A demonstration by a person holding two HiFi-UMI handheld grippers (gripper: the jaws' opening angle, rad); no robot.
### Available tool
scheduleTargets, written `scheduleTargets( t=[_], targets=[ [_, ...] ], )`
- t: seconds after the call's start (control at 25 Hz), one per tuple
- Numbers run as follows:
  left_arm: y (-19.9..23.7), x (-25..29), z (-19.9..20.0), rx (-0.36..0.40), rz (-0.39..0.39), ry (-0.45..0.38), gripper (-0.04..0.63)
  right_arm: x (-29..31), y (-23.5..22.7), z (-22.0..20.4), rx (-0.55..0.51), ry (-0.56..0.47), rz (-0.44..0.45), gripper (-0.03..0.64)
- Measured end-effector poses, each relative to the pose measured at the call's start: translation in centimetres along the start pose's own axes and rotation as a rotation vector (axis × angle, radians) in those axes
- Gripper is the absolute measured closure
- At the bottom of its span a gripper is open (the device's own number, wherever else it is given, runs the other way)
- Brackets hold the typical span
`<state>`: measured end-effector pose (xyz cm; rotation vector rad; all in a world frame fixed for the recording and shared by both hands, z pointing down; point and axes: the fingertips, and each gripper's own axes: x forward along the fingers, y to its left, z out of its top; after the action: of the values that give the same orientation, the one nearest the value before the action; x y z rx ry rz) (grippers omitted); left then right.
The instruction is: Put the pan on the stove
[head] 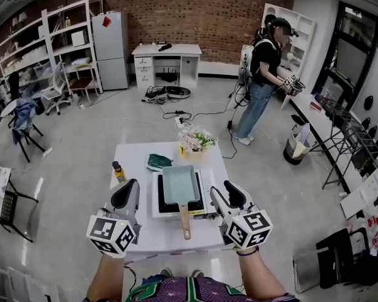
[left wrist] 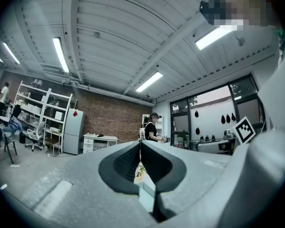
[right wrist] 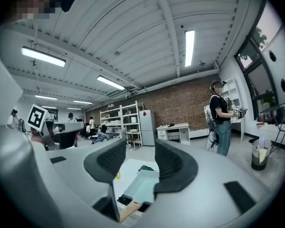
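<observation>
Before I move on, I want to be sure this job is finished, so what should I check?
1. Pan sits on the stove: ok.
2. Handle points toward the person, past the stove's near edge: ok.
3. Left tool jaws together, nothing held: ok.
4. Right tool jaws apart, empty: ok.
5. Both tools apart from the pan, one on each side of the handle: ok.
6. Stove on or off: cannot tell.
</observation>
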<state>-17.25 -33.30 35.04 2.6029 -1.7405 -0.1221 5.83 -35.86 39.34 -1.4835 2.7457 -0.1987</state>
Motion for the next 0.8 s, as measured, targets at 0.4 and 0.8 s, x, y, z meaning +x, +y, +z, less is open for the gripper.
scheduleTargets(
  t=[0.4,0.8],
  targets=[
    [-1.5,-0.1,1.5,0.037,-0.01,-0.024,0.577,-0.6,-0.3,1.8,-0.01,-0.049,-0.012,0.484],
    [-1.3,-0.4,0.8,0.035,-0.003,-0.022,0.577,-0.6,0.3,2.2,-0.026,-0.069,-0.014,0.568]
  ],
)
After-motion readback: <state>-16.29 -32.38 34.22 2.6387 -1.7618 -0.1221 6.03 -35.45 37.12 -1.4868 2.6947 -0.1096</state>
